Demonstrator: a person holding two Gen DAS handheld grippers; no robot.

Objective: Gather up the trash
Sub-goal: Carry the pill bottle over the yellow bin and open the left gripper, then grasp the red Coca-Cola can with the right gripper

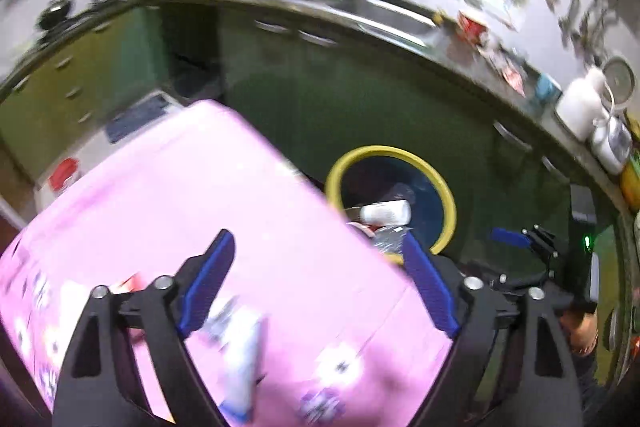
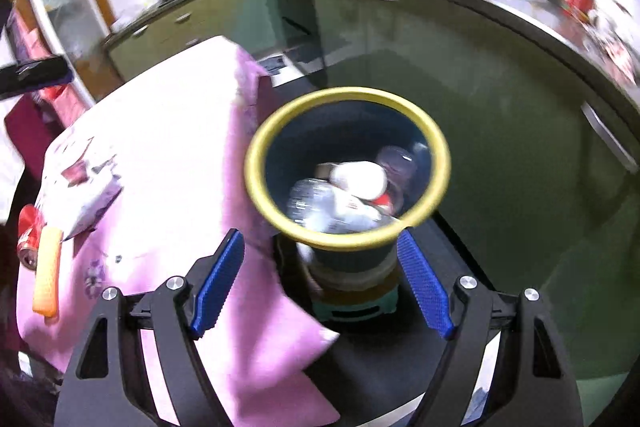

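A dark blue trash bin with a yellow rim (image 2: 347, 239) stands beside a table with a pink cloth (image 2: 160, 131). It holds a white bottle (image 2: 360, 179), a clear plastic bottle (image 2: 312, 199) and other trash. My right gripper (image 2: 320, 279) is open and empty just above the bin's near rim. My left gripper (image 1: 316, 283) is open and empty over the pink cloth (image 1: 160, 207), with the bin (image 1: 448, 195) beyond its right finger. A blurred white and blue wrapper (image 1: 240, 343) lies under the left gripper. A red can (image 2: 28, 235), an orange stick (image 2: 48, 275) and a white packet (image 2: 88, 183) lie on the table's left.
Green kitchen cabinets (image 2: 480, 87) and a steel counter with a sink (image 1: 392, 15) curve behind the bin. The counter carries clutter and a white kettle (image 1: 580, 103). The right gripper shows in the left wrist view (image 1: 532, 247). The bin rests on a teal stand (image 2: 356, 307).
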